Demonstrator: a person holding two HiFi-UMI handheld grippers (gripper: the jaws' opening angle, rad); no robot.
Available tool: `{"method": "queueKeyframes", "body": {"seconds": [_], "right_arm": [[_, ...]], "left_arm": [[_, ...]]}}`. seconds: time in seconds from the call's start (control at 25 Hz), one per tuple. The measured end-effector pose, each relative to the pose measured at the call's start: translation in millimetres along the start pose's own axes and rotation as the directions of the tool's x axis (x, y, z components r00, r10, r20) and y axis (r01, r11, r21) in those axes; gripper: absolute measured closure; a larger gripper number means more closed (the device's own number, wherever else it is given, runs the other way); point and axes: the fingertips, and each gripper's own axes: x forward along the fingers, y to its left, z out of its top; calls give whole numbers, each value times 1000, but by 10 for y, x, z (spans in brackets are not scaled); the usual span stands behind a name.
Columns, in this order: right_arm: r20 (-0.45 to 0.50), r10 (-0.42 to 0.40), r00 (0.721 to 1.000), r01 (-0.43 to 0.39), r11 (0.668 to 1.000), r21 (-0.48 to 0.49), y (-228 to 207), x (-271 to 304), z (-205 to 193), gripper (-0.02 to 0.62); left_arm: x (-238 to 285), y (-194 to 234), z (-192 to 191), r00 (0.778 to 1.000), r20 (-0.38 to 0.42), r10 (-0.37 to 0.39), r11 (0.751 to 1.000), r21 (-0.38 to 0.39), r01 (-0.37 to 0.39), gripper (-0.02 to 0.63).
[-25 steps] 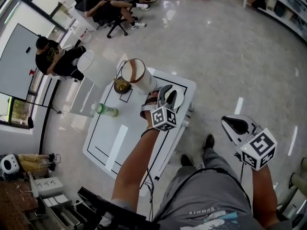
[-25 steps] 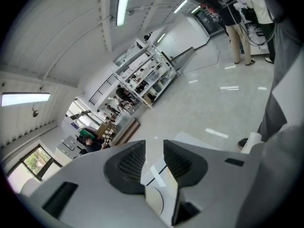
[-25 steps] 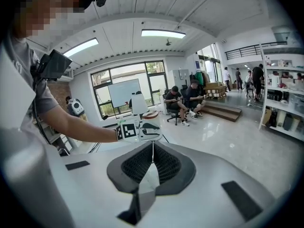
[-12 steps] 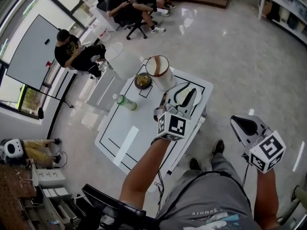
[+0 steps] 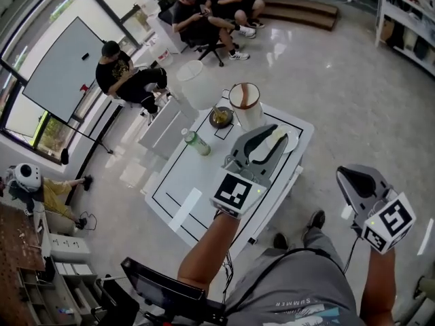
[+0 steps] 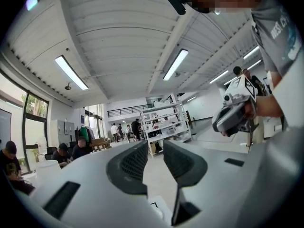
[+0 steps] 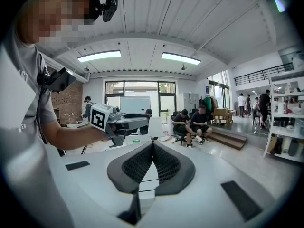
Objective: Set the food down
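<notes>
A dark bowl of yellowish food (image 5: 221,117) sits inside a black-outlined square on the white table (image 5: 204,175). A tall cup with a brown inside (image 5: 245,99) stands right beside it. My left gripper (image 5: 264,143) is lifted high over the table's right side, above a white plate (image 5: 293,141). Its jaws stand a little apart with nothing between them, and in the left gripper view the left gripper (image 6: 155,148) points out into the room. My right gripper (image 5: 356,180) hangs over the floor to the right of the table. In its own view the right gripper (image 7: 152,146) is shut and empty.
A green bottle (image 5: 197,142) lies on the table's left side and a white bucket-like thing (image 5: 195,83) stands at its far corner. Several people sit on chairs (image 5: 129,80) beyond the table. Shelves (image 5: 408,19) line the far right wall.
My left gripper has risen from beside the cup toward the camera and now looks larger. The head view has shifted, so the table sits further right. The right gripper has hardly moved.
</notes>
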Motion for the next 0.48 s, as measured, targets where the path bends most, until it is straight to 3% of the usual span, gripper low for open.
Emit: {"method": "queueKeyframes", "body": {"seconds": [0.48], "right_arm": [[124,79,989,-68,993,-98,346,-662,659,589]], "left_arm": [[-574,-443,923,997,72,38,997,-68,-33,499]]}}
